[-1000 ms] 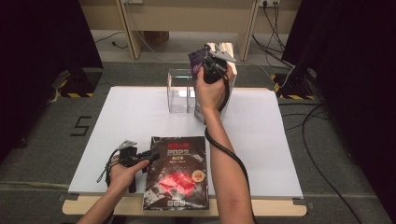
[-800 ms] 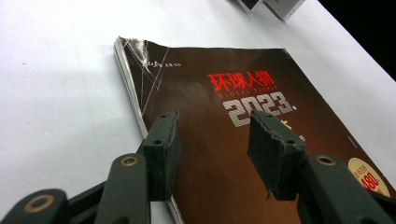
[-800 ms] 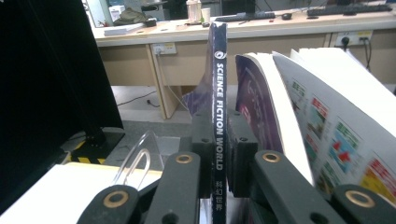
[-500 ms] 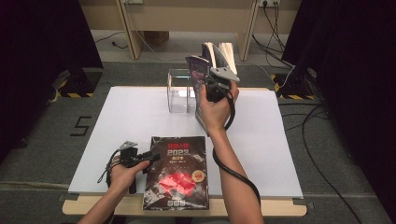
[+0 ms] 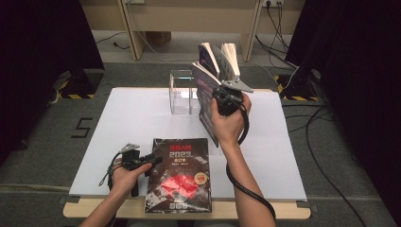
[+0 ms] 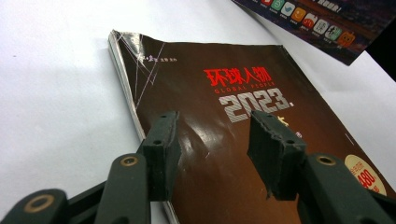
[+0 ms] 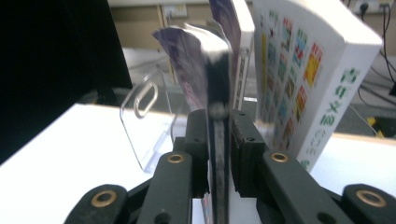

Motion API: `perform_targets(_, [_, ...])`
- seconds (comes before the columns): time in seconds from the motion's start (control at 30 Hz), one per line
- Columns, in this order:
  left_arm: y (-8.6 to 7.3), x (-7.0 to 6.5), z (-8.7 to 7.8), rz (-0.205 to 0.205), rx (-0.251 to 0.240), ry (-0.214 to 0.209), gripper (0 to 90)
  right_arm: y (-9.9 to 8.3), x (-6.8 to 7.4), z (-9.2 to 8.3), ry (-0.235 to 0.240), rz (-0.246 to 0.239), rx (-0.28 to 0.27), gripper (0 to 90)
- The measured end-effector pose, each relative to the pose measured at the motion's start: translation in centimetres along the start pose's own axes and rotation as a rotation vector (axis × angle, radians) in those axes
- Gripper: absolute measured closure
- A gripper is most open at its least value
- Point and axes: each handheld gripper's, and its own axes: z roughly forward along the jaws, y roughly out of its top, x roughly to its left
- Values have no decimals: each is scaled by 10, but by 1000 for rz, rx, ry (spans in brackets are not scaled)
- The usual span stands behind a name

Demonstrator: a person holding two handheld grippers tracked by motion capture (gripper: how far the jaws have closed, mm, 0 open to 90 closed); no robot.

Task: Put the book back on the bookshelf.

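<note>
Right gripper [image 5: 222, 90], upper centre, pinches an upright magazine [image 7: 215, 121] beside the clear stand [image 5: 182, 92]; jaws have just been loosening, so it may topple. Left gripper [image 6: 212, 149] spread over the dark magazine [image 5: 178, 172], lower centre.

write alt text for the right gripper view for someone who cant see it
The right tongs close around the edge of an upright purple magazine, seen edge-on between the black jaws. A thick white book stands just right of it, a clear acrylic stand to the left, on a white table.
</note>
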Motion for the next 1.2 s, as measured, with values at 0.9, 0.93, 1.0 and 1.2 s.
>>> perform_targets(0.9, [1, 3, -2, -7, -10, 1, 522, 27, 10, 19, 14, -7, 53, 843])
perform_targets(0.93, [2, 3, -2, -7, -10, 2, 522, 28, 10, 22, 7, 3, 41, 844])
perform_targets(1.0, [2, 4, -2, -10, -11, 4, 522, 31, 11, 25, -11, 16, 18, 844])
perform_targets(1.2, [2, 4, -2, -10, -11, 3, 523, 40, 13, 33, -39, 36, -14, 843])
